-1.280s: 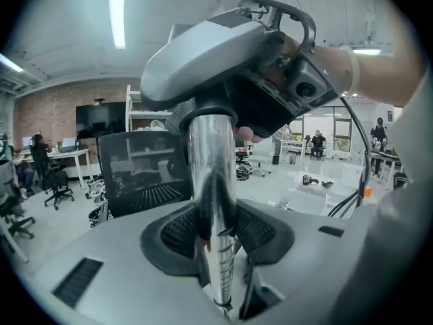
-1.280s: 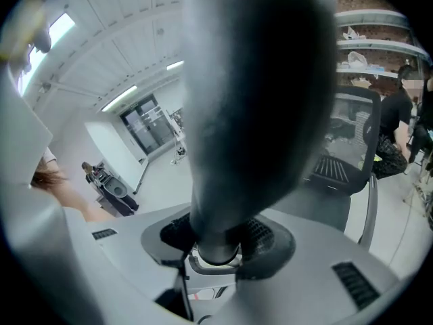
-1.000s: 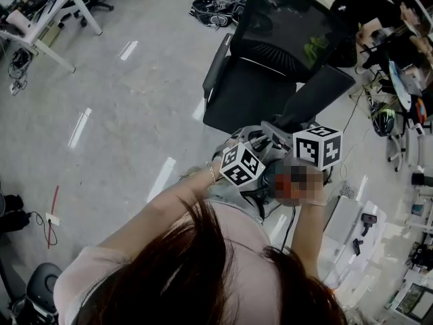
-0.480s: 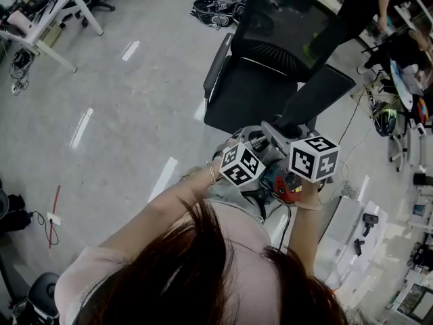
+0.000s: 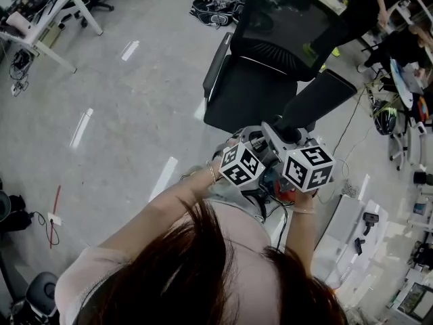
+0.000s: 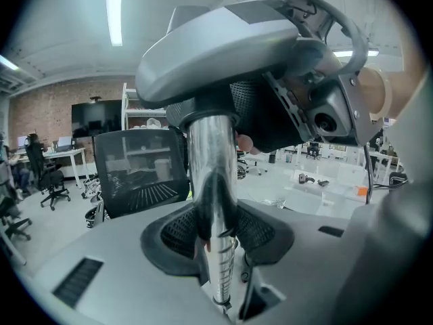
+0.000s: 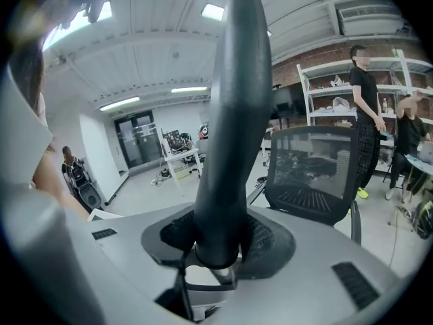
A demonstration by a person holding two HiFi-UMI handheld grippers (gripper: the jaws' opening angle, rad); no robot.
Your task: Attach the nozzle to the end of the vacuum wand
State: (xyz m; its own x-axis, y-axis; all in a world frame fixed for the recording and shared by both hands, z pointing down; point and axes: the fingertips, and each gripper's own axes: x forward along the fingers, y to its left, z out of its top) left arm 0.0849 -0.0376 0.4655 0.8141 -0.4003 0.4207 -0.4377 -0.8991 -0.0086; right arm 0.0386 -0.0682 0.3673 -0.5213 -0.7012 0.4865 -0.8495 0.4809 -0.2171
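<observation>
- Left gripper view: the left gripper (image 6: pixel 218 241) is clamped on the wand (image 6: pixel 211 161), its black mesh-textured pads pressing each side. The wand is a round, mirror-bright metal tube standing upright between them.
- At the tube's top sits the vacuum body (image 6: pixel 230 53), a smooth, rounded shell of grey plastic with a darker underside.
- Right gripper view: the right gripper (image 7: pixel 218 239) pinches the nozzle (image 7: pixel 233 107) between the same kind of mesh pads. The nozzle is matte, dark, long and tapering away from the jaws, with its round base rim just below the pads.
- Head view: both grippers are side by side just in front of the person's chest. Each carries a marker cube (image 5: pixel 242 165) printed with black-and-white square patterns.
- Nozzle and wand are close together, but I cannot tell whether they are joined.
- Just beyond stands a black office chair (image 5: pixel 270 59) with a mesh back and a padded seat, on a glossy grey floor (image 5: pixel 135 114).
- Farther off, a white desk (image 5: pixel 47 19) stands at the upper left.
- In the right gripper view, a person in black (image 7: pixel 365 114) stands by white shelves (image 7: pixel 325 80) against a brick wall.
</observation>
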